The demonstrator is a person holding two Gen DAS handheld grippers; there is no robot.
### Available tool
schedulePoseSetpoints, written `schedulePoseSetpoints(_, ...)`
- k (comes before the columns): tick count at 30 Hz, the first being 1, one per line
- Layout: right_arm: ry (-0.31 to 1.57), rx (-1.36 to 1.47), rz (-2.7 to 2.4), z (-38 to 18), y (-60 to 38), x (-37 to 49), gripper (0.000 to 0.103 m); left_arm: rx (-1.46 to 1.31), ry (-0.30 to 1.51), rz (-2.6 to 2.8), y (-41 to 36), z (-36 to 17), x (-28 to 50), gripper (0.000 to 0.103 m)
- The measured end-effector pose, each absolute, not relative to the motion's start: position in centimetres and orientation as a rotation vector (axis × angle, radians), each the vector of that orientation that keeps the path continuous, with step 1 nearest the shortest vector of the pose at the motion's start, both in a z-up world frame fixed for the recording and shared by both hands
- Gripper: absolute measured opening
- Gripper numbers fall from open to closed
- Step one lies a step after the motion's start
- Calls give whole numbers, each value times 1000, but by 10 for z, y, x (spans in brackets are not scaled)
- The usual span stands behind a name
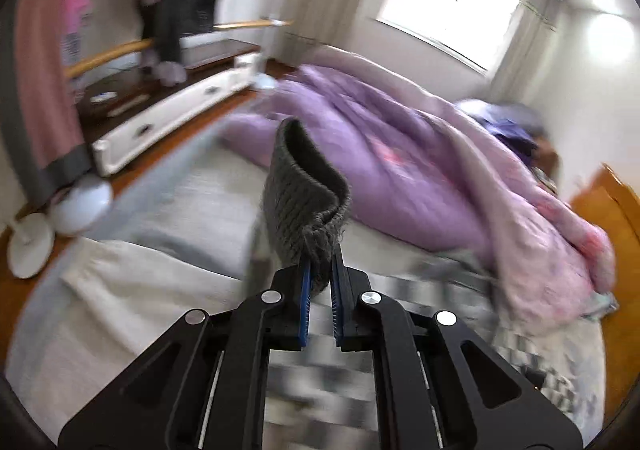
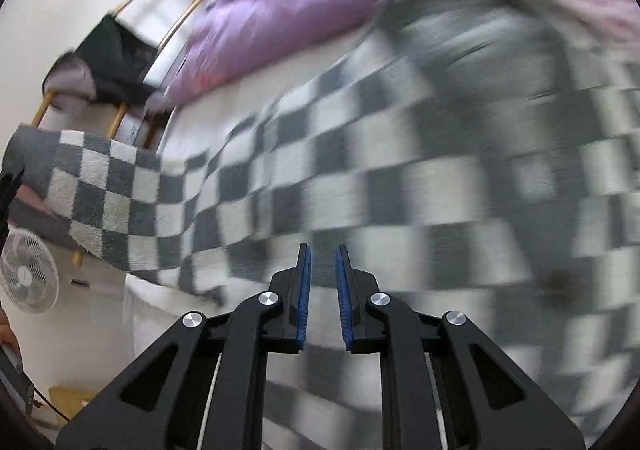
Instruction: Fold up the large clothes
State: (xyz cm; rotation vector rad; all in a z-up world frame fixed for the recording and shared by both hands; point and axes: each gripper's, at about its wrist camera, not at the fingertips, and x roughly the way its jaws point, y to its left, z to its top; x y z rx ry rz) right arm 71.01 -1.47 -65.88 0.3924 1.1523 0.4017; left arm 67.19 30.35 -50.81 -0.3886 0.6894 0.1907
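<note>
A grey and white checkered knit garment (image 2: pixel 360 154) lies spread over the bed and fills most of the right wrist view. My left gripper (image 1: pixel 320 254) is shut on its grey ribbed edge (image 1: pixel 304 186), which stands up out of the jaws above the bed. The checkered cloth hangs blurred below that gripper (image 1: pixel 320 366). The lifted corner shows at the left of the right wrist view (image 2: pixel 80 178). My right gripper (image 2: pixel 322 250) hovers just above the checkered cloth, its jaws a little apart with nothing between them.
A purple and pink duvet (image 1: pixel 380 154) is heaped on the bed's far side. A white cloth (image 1: pixel 132 290) lies on the bed's near left. A wooden rack (image 1: pixel 120 46) with hung clothes, a white drawer unit (image 1: pixel 168 122) and a fan (image 2: pixel 28 274) stand beside the bed.
</note>
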Motion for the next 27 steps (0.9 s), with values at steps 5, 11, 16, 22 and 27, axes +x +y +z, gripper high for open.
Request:
schedulePoseSetpoints(5, 1062, 383, 224, -623, -164, 685, 15, -353, 753, 64, 161, -526, 715, 8)
schedulePoseSetpoints(11, 1026, 396, -32, -612, -337, 663, 15, -257, 893, -55, 2, -587, 754, 8)
schedulePoseSetpoints(16, 995, 474, -219, -624, -460, 644, 16, -142, 1044, -92, -88, -659, 769, 8)
schedulePoseSetpoints(22, 956, 689, -366, -657, -567, 618, 36, -15, 1175, -41, -124, -725, 767, 11)
schedulePoseSetpoints(27, 937, 815, -498, -684, -630, 600, 47, 42, 1231, 1, -145, -751, 763, 60)
